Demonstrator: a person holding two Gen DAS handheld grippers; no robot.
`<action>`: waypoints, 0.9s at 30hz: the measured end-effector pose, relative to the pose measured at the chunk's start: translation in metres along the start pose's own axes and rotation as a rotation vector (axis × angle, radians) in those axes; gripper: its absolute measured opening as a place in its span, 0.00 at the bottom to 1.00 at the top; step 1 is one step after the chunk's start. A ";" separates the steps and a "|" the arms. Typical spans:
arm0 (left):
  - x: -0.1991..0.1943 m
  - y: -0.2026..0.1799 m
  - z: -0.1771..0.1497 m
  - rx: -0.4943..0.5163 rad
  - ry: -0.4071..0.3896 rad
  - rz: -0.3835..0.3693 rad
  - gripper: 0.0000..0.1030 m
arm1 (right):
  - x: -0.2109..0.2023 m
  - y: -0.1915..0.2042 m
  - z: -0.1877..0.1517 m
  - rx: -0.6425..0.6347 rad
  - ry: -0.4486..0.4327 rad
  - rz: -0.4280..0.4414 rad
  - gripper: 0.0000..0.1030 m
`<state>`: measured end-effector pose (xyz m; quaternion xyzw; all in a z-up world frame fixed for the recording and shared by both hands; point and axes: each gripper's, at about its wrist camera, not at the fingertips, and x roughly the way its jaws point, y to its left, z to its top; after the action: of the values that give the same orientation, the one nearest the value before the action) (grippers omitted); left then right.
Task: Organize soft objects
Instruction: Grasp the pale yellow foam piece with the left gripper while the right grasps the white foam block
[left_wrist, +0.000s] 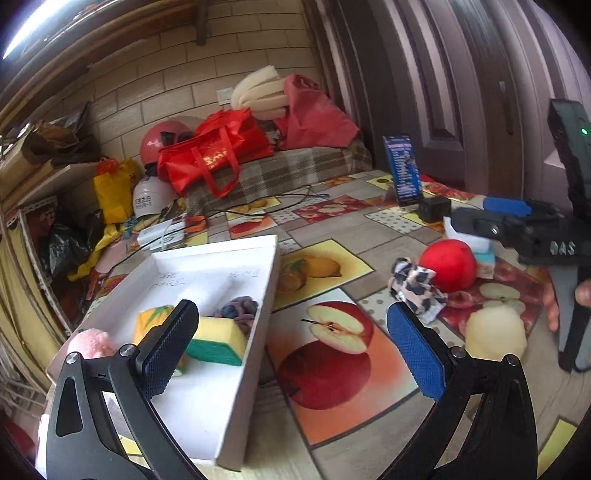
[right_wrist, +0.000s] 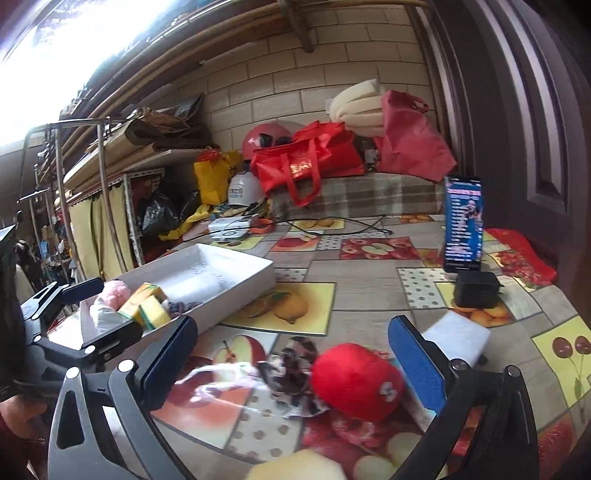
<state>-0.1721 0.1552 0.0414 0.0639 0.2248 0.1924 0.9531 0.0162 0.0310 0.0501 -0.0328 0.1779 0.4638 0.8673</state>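
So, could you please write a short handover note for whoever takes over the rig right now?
Left tool: open, empty, beside the white box.
Right tool: open, empty, over the red ball.
Done: pink pompom, yellow-green sponge, yellow block and dark scrunchie lie in the box.
Left on the tablecloth: red ball, spotted scrunchie, pale yellow ball, white sponge.

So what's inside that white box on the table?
The white box holds a yellow-and-green sponge, a pink fluffy ball, a yellow printed block and a bluish-purple fabric bundle. The left gripper's finger covers part of the contents.
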 end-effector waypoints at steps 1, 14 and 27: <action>0.001 -0.016 0.002 0.052 0.012 -0.056 1.00 | -0.001 -0.020 0.001 0.041 0.010 -0.036 1.00; 0.024 -0.119 0.014 0.285 0.146 -0.349 1.00 | 0.033 -0.088 -0.002 0.144 0.244 -0.002 1.00; 0.042 -0.122 0.010 0.273 0.247 -0.392 0.96 | 0.068 -0.070 -0.001 0.092 0.354 -0.072 1.00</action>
<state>-0.0912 0.0592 0.0081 0.1231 0.3715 -0.0217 0.9200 0.1077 0.0451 0.0181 -0.0806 0.3475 0.4106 0.8391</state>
